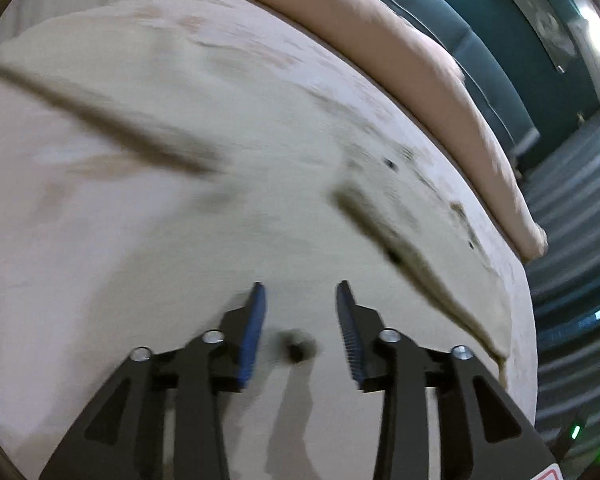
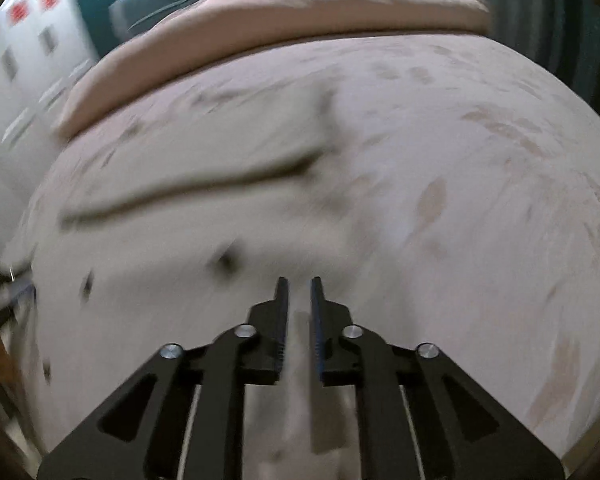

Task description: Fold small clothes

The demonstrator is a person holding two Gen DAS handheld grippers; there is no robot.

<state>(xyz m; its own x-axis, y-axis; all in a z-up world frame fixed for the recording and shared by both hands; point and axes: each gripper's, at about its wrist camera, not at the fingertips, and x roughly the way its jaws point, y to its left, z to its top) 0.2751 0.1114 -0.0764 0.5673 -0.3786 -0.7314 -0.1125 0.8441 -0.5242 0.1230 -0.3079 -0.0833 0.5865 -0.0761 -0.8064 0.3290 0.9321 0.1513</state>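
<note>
On the bed, both grippers hover low over a pale garment — nothing gripped yet.

The cream garment (image 1: pixel 228 168) lies spread flat on the pinkish bedspread (image 2: pixel 500 208), straight ahead of and under both claws; its long dark fold line runs roughly crosswise to the right gripper (image 2: pixel 299 292) and slants off ahead-left of the left gripper (image 1: pixel 300 296). The left gripper's jaws stand moderately apart with only cloth and a small dark button (image 1: pixel 298 346) showing between them, so it looks slightly better set for a pinch. The right gripper's jaws are nearly together with a thin gap, holding nothing as far as the blur allows. A rolled peach blanket (image 1: pixel 440 92) bounds the far side, and the mattress edge drops off on the left gripper's right — open room lies mostly toward the bed's middle.
</note>
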